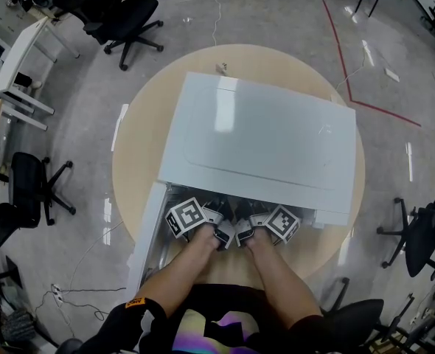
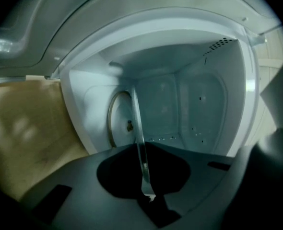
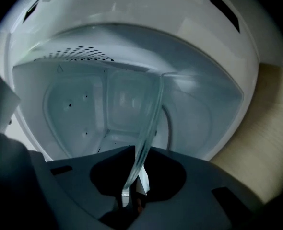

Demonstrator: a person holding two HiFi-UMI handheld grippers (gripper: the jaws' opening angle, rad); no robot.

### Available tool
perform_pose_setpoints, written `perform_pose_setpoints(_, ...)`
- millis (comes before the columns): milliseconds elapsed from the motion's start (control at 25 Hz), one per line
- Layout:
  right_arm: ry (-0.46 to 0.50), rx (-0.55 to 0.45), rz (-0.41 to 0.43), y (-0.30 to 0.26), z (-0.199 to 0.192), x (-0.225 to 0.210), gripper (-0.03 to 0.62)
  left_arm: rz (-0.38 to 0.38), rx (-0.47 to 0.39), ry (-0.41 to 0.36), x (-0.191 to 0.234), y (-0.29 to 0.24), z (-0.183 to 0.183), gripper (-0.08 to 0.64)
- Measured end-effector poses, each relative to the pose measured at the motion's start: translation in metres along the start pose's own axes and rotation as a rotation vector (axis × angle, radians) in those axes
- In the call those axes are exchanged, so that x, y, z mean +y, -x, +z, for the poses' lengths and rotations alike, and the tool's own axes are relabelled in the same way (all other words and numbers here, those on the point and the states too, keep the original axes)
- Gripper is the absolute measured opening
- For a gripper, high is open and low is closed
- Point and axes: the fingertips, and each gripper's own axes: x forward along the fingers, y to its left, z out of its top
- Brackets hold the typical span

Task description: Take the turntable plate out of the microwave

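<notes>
Head view: white box microwave (image 1: pixel 262 131) on round beige table (image 1: pixel 140 146), door (image 1: pixel 147 234) swung open at L. L gripper (image 1: pixel 219 234) & R gripper (image 1: pixel 241 234) side by side at cavity mouth.
L gripper view: clenched on rim of clear glass turntable plate (image 2: pixel 137 128), seen edge-on, inside cavity.
R gripper view: nipping same plate (image 3: pixel 148 123) rim, also within cavity.

Head view: bright, even overhead light. There is a glare patch on the microwave (image 1: pixel 262 135) top at 12 o'clock and streaked reflections on the floor (image 1: pixel 394 72) toward 2 o'clock. Barrel distortion is strong at the rim. Both gripper views are dim and bluish, with black vignette all round and a soft foreground. The turntable plate (image 2: pixel 137 128) registers only as a pale glinting edge.
</notes>
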Motion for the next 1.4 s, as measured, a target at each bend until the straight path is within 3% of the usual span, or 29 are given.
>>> perform_pose_setpoints(560, 0.067, -0.007, 0.044, 0.029, -0.008, 0.037, 0.069, -0.061, -0.022, -0.031, -0.035, 0.029, -0.015, 0.078)
perform_pose_setpoints(960, 0.120, -0.006, 0.129, 0.079, -0.046, 0.078, 0.069, -0.111, -0.033, -0.061, -0.058, 0.091, -0.044, 0.078)
perform_pose_setpoints(1080, 0.137, -0.019, 0.095, 0.097, -0.055, 0.077, 0.069, -0.131, -0.026, -0.065, -0.063, 0.107, -0.054, 0.078)
perform_pose_setpoints(1400, 0.151, -0.050, 0.117, 0.130, -0.092, 0.086, 0.069, -0.148, 0.009, -0.071, -0.059, 0.151, -0.073, 0.078)
